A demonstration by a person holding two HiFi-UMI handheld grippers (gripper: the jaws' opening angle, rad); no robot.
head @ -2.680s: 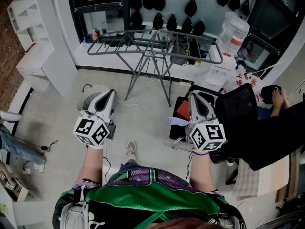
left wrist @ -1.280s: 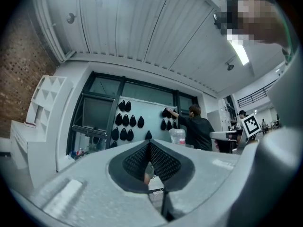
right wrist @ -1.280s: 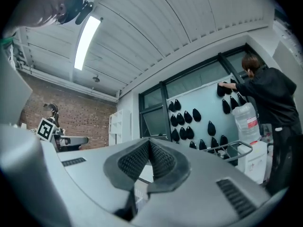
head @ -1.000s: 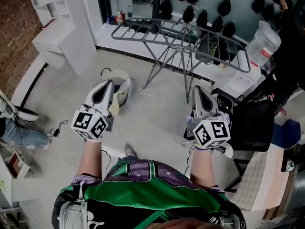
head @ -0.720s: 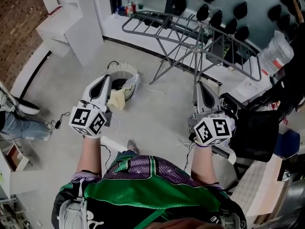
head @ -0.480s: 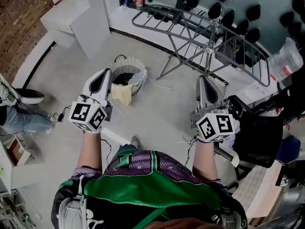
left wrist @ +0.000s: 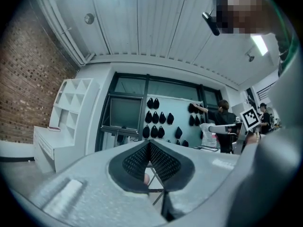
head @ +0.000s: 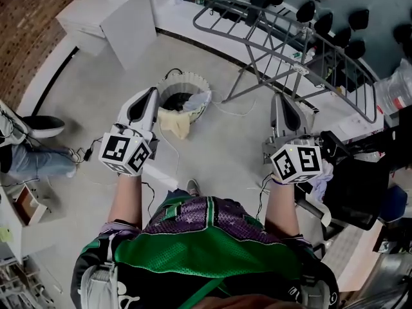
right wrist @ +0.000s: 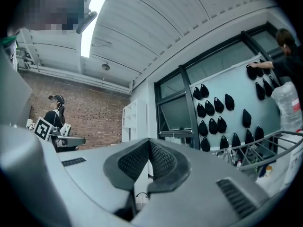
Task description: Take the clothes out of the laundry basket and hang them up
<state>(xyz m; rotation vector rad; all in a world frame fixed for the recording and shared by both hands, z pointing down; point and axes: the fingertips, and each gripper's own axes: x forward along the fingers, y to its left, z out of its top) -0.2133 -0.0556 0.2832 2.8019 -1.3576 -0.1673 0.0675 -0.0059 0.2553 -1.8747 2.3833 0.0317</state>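
Both pairs of jaws closed, empty. Left gripper [head: 152, 94] just left of basket [head: 193, 79], right gripper [head: 279, 99] well right of it. Clothes [head: 178, 100] in basket.

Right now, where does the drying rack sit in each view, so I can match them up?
Head view: drying rack at upper right, stretching to the right edge.
Left gripper view: probably only its grey legs, low centre, below where the jaws meet.
Right gripper view: its top bars at the right edge, below mid-height.
Shared landmark: the pale wall of black hanging shapes, behind the rack in every view.
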